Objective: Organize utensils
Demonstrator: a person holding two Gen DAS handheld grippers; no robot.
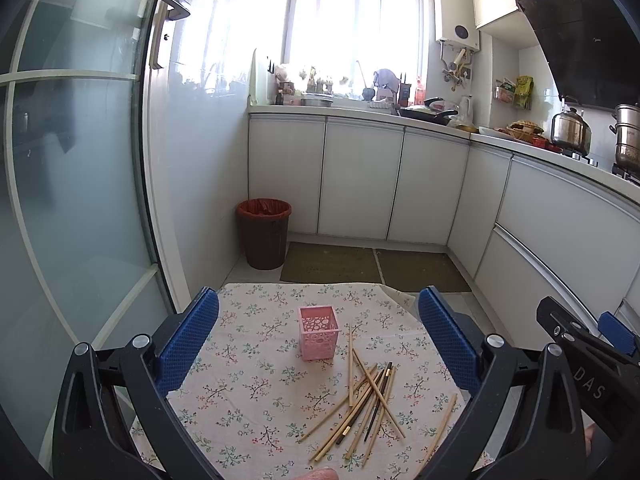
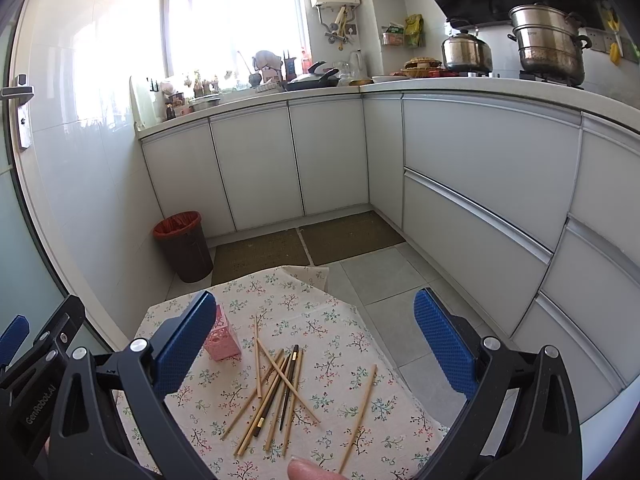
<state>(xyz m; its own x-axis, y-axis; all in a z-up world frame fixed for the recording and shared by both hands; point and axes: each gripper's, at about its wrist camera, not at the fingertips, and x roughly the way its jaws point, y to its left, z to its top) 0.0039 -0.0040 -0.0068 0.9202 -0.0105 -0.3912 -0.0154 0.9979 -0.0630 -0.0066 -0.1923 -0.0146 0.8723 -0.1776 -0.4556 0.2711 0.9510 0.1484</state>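
Grippers hover side by side above the floral tablecloth: the left gripper has its blue fingers spread wide and grasps nothing, and the right gripper is spread just as wide, also released. Between the left fingers, at lower centre of the frame, stands the upright pink holder, with the loose pile of chopsticks crossed beside it to the lower right and one stray chopstick apart further right. Beyond, left of centre, a brown bin sits by the white cabinets.

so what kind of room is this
Most likely a home kitchen: white base cabinets under a countertop, steel pots on a stove, and a floral-clothed table with scattered wooden chopsticks.
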